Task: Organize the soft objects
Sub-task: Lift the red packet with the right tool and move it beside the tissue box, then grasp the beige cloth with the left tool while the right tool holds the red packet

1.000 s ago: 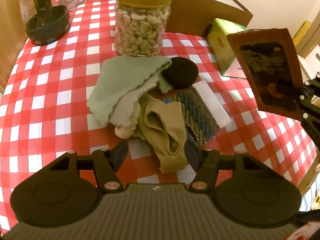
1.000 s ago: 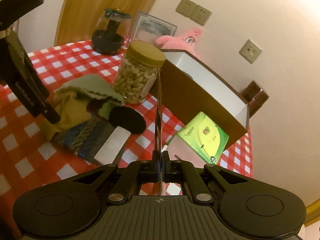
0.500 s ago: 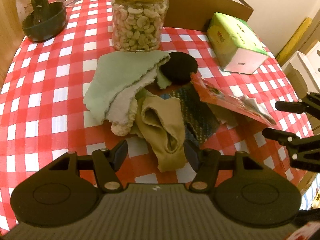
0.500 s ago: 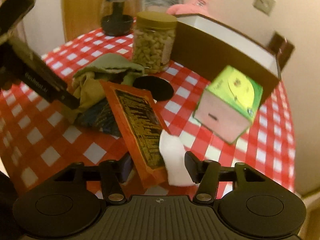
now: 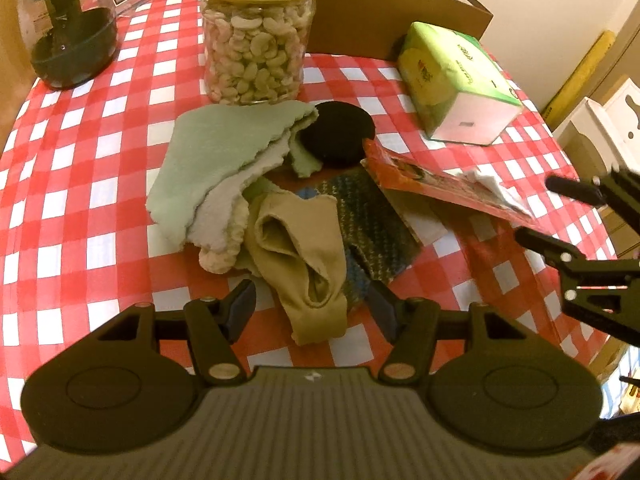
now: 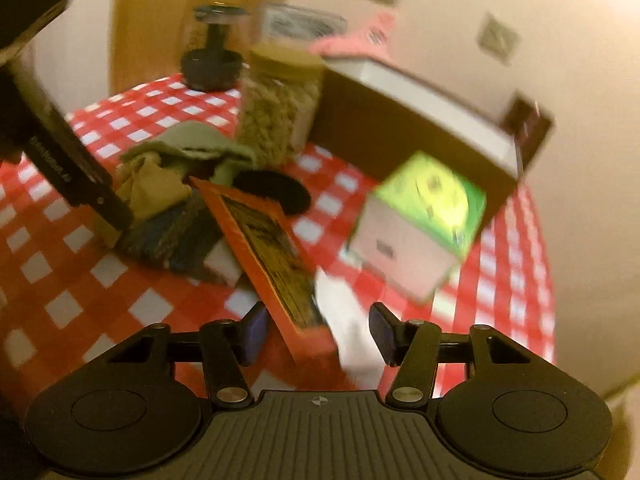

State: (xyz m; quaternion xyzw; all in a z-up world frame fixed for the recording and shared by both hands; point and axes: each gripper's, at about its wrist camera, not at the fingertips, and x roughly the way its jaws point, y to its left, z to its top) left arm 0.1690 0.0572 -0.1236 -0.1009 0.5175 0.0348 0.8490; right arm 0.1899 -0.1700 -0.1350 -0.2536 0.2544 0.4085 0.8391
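Step in hand: judged as a sorting step; the orange packet (image 5: 448, 182) lies flat on the table (image 5: 80, 216), free of both grippers, its near end between the spread fingers of the right gripper (image 6: 314, 330).
Right gripper: fingers apart, holding nothing.
Left gripper (image 5: 312, 308): fingers apart, empty, low over the near end of the tan sock (image 5: 304, 248).
Soft things: green cloth (image 5: 224, 140), white cloth (image 5: 224, 216), tan sock and knitted piece (image 5: 372, 220) heaped together mid-table; a black round pad (image 5: 338, 132) touches the heap on its far side.
Next move: likely a lowering of the left gripper, then closing on the sock; limp fabric may drag its neighbours.
Nut jar (image 5: 256, 36): lid on, full of cashews, behind the heap.
Cardboard box (image 5: 396, 16): open-topped, at the far edge; contents hidden.
Dark canister (image 5: 68, 28): far left corner, contents unclear.
Tissue pack (image 5: 452, 84): just beside the box.
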